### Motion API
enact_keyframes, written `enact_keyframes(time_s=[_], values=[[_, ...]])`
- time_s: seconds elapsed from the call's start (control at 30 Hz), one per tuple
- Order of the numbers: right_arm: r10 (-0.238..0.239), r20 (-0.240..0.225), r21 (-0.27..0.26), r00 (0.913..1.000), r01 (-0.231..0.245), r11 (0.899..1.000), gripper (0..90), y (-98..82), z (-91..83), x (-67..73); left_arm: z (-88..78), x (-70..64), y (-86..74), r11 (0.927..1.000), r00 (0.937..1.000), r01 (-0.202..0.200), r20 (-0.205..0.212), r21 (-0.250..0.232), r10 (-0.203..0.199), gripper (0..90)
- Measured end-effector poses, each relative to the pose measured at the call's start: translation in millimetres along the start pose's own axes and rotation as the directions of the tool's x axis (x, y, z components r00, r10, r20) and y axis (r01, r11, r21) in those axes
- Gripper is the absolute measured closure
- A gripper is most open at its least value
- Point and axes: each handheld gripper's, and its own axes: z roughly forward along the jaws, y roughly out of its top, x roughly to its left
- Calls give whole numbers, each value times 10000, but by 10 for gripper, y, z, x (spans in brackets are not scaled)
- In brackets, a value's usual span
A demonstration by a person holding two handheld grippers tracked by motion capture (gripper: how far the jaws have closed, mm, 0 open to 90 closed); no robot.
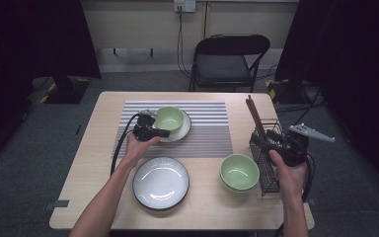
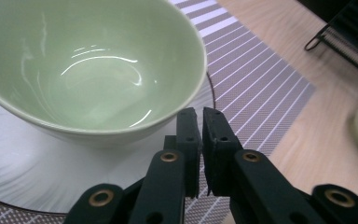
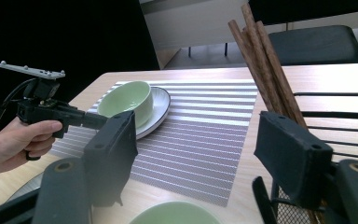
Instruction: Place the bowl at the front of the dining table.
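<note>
A pale green bowl (image 1: 169, 118) (image 2: 93, 60) stands on a white plate (image 1: 184, 130) (image 2: 23, 172) at the left of a striped placemat (image 1: 205, 133). My left gripper (image 1: 165, 133) (image 2: 200, 122) hovers low over the plate's near rim, just beside the bowl's wall. Its jaws are shut with nothing between them. My right gripper (image 1: 272, 139) (image 3: 196, 154) is held at the right of the table beside a black wire rack (image 1: 265, 165) (image 3: 349, 116). Its jaws stand wide open and empty, pointing across the placemat (image 3: 200, 135).
A second white plate (image 1: 160, 183) lies at the front, left of centre. Stacked green bowls (image 1: 239, 172) (image 3: 175, 215) sit at the front right beside the rack. Brown chopsticks (image 1: 255, 118) (image 3: 261, 60) stand in the rack. A black folding chair (image 1: 227, 61) is beyond the table.
</note>
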Motion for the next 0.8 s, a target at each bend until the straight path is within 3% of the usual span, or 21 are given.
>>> enact_keyframes(time_s=[0.47, 0.53, 0.8], values=[[-13, 14, 46, 10000, 13, 10000, 290, -9, 9, -5, 2, 17, 45, 10000, 10000, -36, 14, -84, 36, 862], [-22, 3, 86, 10000, 22, 10000, 290, -14, 18, 0, 7, 1, 45, 9998, 9998, -190, -49, -19, 190, 860], [-16, 21, 59, 10000, 16, 10000, 290, -12, 10, 2, -149, -16, 69, 9994, 9995, -177, 250, -294, 184, 760]])
